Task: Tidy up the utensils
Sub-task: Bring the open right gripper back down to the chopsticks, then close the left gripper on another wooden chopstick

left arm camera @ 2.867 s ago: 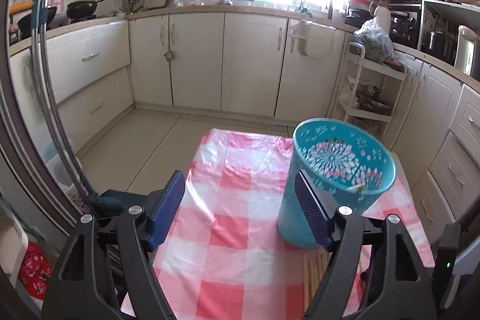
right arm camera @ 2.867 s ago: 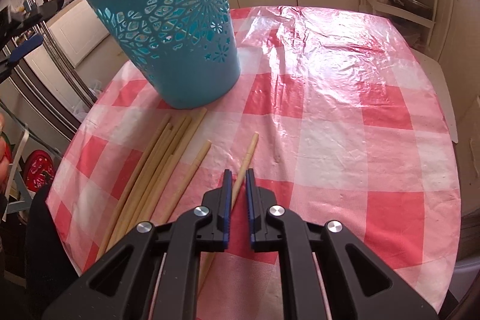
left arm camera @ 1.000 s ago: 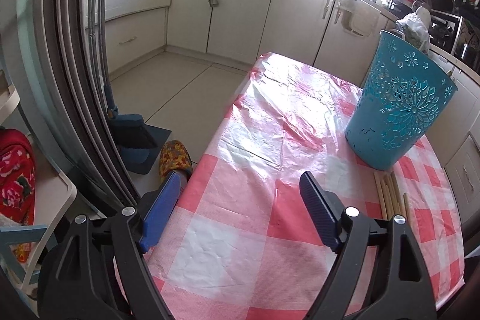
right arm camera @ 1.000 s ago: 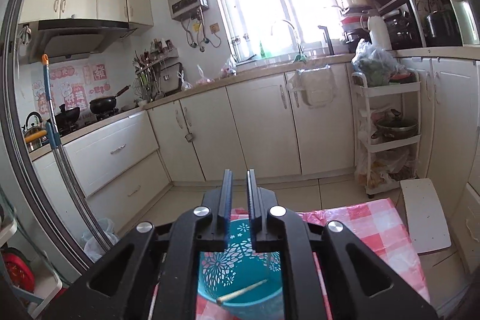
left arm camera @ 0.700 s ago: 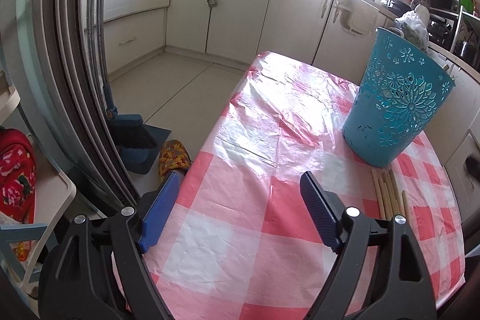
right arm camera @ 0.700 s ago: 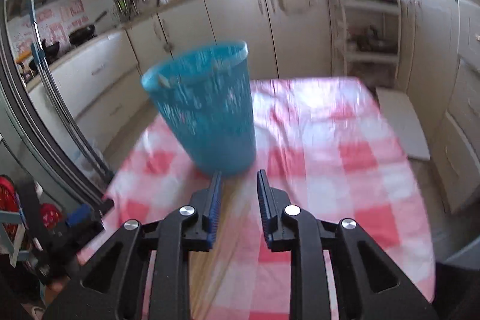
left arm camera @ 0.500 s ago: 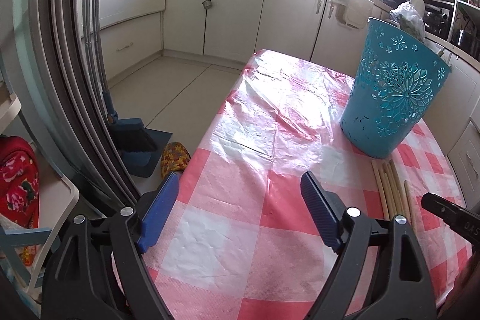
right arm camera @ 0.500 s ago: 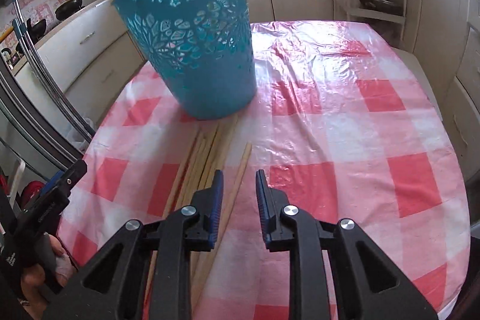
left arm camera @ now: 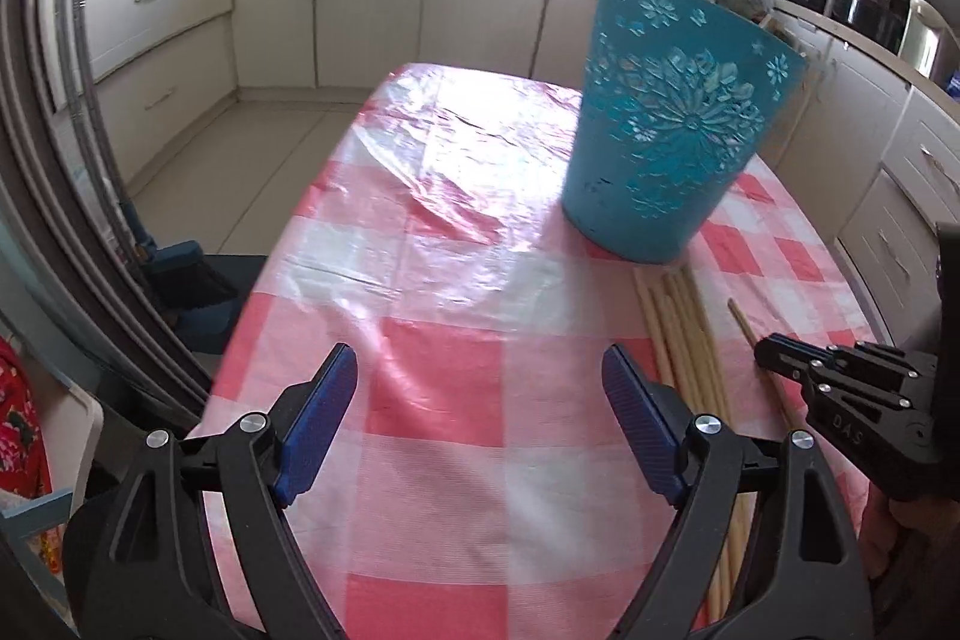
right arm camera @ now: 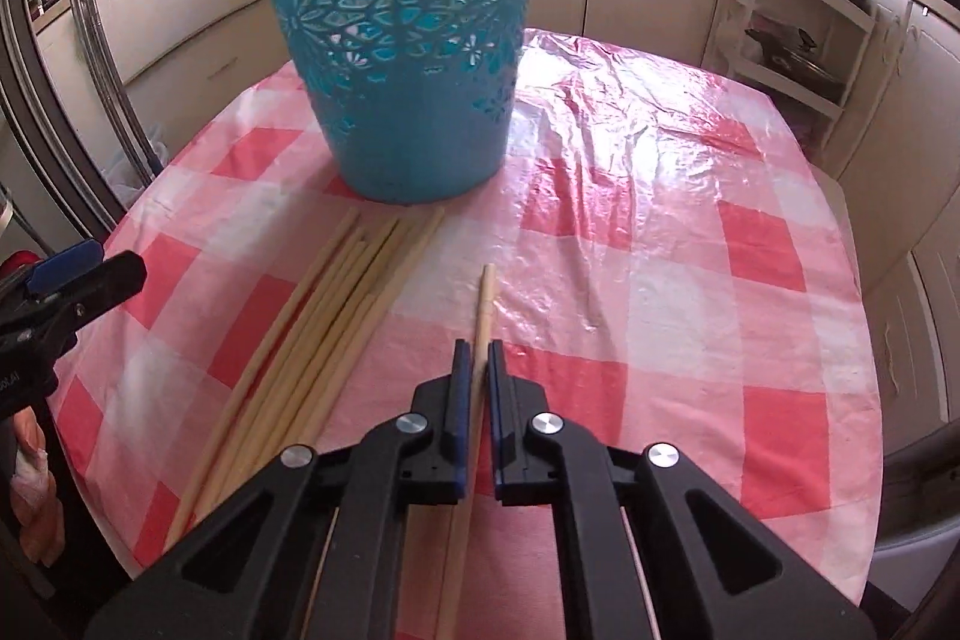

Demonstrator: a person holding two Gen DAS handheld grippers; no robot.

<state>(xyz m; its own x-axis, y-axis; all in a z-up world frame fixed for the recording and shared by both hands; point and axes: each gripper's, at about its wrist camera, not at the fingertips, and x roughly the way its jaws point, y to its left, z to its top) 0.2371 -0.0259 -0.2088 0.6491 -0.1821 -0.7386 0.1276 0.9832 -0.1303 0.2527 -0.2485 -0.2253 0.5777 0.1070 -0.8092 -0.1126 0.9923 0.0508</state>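
Dropped down from over the blue basket (right arm camera: 402, 40) to the tabletop (right arm camera: 690, 280) since a second ago: right gripper (right arm camera: 474, 358), fingers just closed and now clamped on a single chopstick (right arm camera: 485, 298). Tip of that one pokes out ahead toward the basket, lying a little apart from the rest. Beside it, toward the left edge of the tabletop, a bundle of chopsticks (right arm camera: 324, 322) lying side by side, far ends almost touching the basket's base. Basket upright near the far left part of the checked cloth. Over by the near left corner, left gripper (left arm camera: 480, 382) hovering above bare cloth with fingers wide apart, nothing between them. Also shifted a bit nearer the basket than before.
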